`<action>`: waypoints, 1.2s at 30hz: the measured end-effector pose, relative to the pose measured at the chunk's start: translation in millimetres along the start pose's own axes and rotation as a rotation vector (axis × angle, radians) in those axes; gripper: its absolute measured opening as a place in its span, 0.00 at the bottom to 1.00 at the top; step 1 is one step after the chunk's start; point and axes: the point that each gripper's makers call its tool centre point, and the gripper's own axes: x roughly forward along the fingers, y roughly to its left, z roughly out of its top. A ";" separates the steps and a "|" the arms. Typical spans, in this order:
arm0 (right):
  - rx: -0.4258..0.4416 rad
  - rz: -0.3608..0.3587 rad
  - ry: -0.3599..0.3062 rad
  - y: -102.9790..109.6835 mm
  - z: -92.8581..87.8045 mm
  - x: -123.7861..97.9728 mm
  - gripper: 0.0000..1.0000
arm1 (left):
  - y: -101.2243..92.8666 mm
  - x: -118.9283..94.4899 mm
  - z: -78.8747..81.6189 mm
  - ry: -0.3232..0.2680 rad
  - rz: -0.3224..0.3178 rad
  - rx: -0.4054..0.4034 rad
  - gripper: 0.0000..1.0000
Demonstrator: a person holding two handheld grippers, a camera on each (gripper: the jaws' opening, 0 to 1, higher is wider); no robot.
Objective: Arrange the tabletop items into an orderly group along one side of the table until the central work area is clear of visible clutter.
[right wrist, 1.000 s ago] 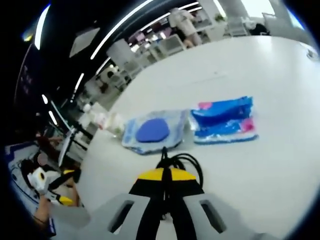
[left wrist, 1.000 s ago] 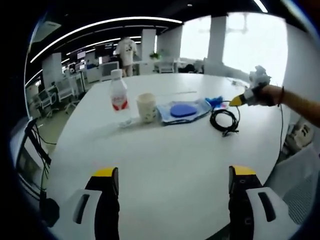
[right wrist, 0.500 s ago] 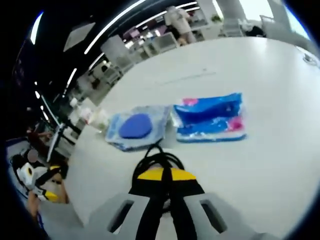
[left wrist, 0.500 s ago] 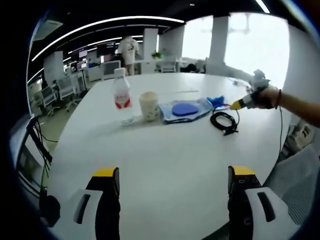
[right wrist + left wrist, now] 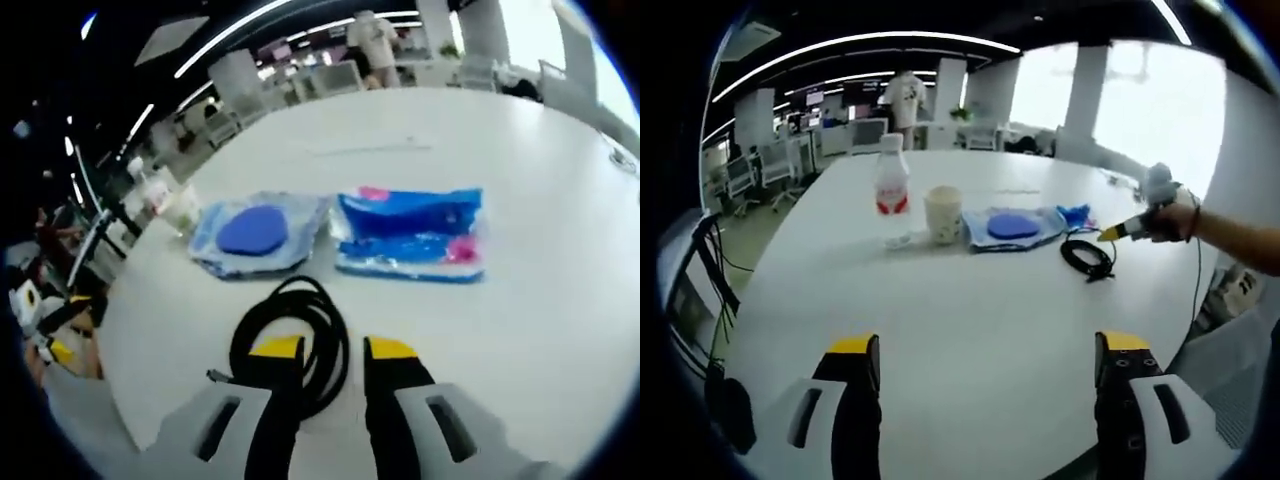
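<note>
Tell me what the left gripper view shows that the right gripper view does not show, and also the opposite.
The left gripper view alone gives the bottle with its red label and the paper cup clearly, plus the right gripper from outside. The right gripper view alone gives the full blue packet. Both share the white table, the black cable coil and the pouch with a blue disc.

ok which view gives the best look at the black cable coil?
The right gripper view: the black cable coil lies close on the table just past the right gripper, its loops clear. In the left gripper view the coil is small and far, beside the blue pouch.
</note>
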 end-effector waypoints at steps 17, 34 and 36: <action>-0.028 -0.060 -0.183 1.8 16.6 -27.1 0.73 | 0.1 -2.0 10.9 -0.006 -0.015 0.040 0.90; -0.035 -0.057 -0.291 29.4 15.5 -65.0 0.94 | -3.9 0.7 18.8 -0.015 -0.030 0.043 0.88; -0.045 -0.066 -0.301 31.4 15.0 -68.8 0.96 | -3.9 1.6 19.9 -0.017 -0.032 0.047 0.88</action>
